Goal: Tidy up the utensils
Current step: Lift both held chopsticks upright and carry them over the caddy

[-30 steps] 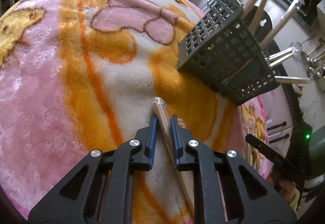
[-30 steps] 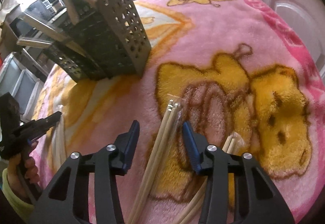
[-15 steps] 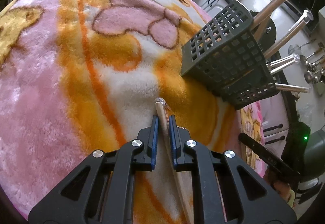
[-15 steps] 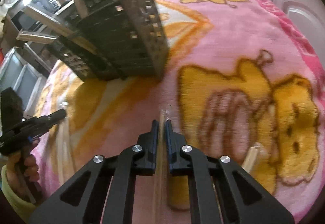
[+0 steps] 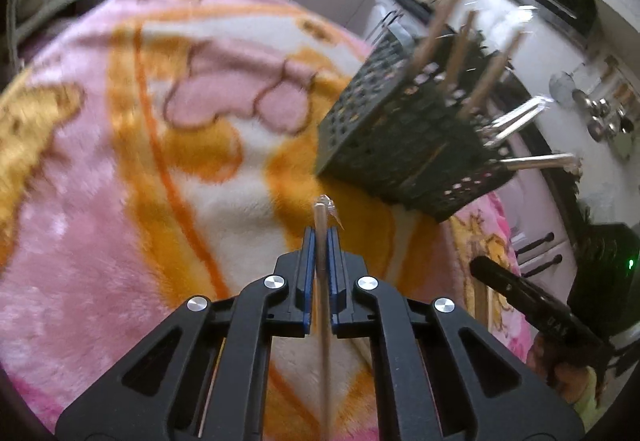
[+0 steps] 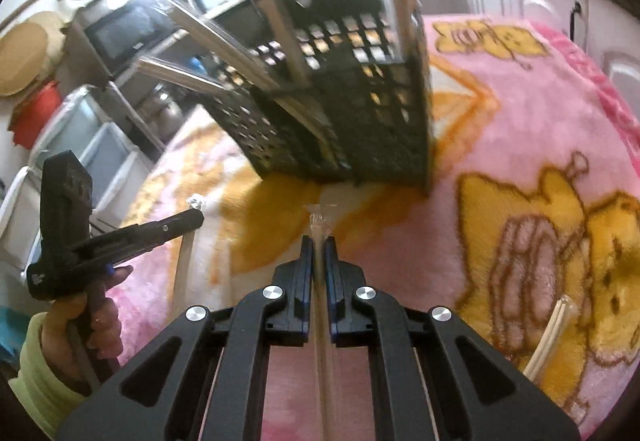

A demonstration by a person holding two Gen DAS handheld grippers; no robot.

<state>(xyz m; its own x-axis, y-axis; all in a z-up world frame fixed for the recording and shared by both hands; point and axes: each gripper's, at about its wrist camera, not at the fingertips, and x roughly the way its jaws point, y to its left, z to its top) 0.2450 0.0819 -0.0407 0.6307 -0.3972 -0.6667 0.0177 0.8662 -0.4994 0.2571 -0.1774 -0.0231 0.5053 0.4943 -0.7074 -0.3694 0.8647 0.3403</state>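
My left gripper [image 5: 320, 232] is shut, its jaws closing tight on a wrapped pair of wooden chopsticks [image 5: 320, 213] whose tip pokes out ahead, lifted off the blanket. My right gripper [image 6: 319, 239] is shut on another clear-wrapped pair of chopsticks [image 6: 319, 223]. Just ahead of both stands the black lattice utensil caddy [image 5: 400, 145] [image 6: 360, 121], with several wooden and metal handles sticking out. In the right wrist view the left gripper [image 6: 196, 217] shows at the left, held by a hand [image 6: 92, 325].
A pink and orange cartoon blanket [image 5: 120, 201] covers the surface. One more wrapped pair of chopsticks [image 6: 548, 337] lies on it at the right. Kitchen cabinets, a microwave and hanging utensils surround the surface beyond its edges.
The right gripper went from open to shut on its chopsticks, then lifted and moved closer to the caddy. The left gripper tightened on its pair and rose off the blanket.
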